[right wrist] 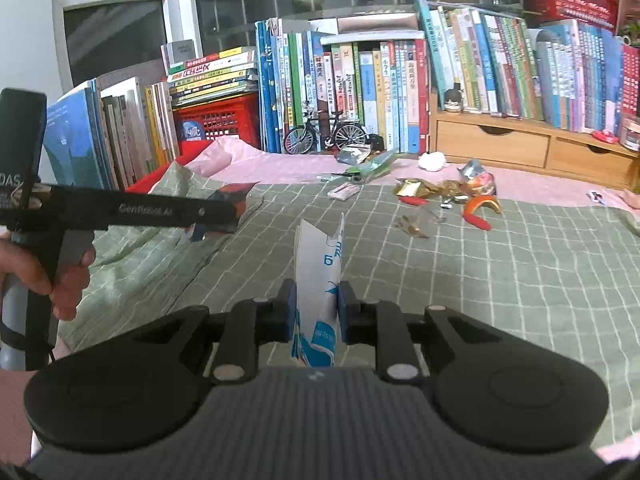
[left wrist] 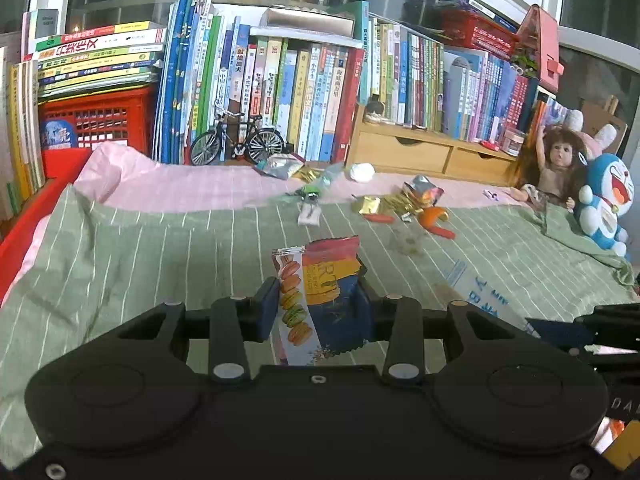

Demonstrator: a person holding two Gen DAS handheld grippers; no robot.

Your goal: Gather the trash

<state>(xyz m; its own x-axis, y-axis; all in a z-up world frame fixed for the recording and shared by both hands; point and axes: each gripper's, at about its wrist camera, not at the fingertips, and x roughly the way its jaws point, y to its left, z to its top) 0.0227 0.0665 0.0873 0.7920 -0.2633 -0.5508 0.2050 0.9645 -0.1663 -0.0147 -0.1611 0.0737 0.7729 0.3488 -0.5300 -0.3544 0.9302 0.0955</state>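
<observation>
A bed fills the lower part of both views, covered with a green striped sheet [left wrist: 140, 248], and behind it lies a pink cloth [left wrist: 192, 184]. Along the back stand long rows of books [left wrist: 288, 92], a red plastic crate [left wrist: 100, 120], a small model bicycle [left wrist: 236, 140] and a wooden drawer unit [left wrist: 424, 152]. At the right edge of the left wrist view sit a doll [left wrist: 556, 164] and a blue cat plush toy [left wrist: 608, 200].

The left gripper [left wrist: 318, 308] has its jaws closed on a macaron snack wrapper [left wrist: 320, 292], which stands upright between the two pads, above the sheet. The right gripper [right wrist: 316, 308] has its jaws pressed tightly on a white and blue wrapper [right wrist: 318, 272], thin and also upright, with its top edge pointing to the far side of the bed. In the right wrist view the left gripper appears at the left, and a person's hand [right wrist: 56, 276] holds its handle.

More trash is on the bed, well apart from both grippers: a scattered pile of wrappers [right wrist: 440, 192] with gold foil and an orange peel [right wrist: 480, 204], a crumpled white tissue [right wrist: 432, 160] near the drawer unit, a green wrapper [right wrist: 368, 170] and a silver packet [right wrist: 352, 154] just in front of the bicycle.
</observation>
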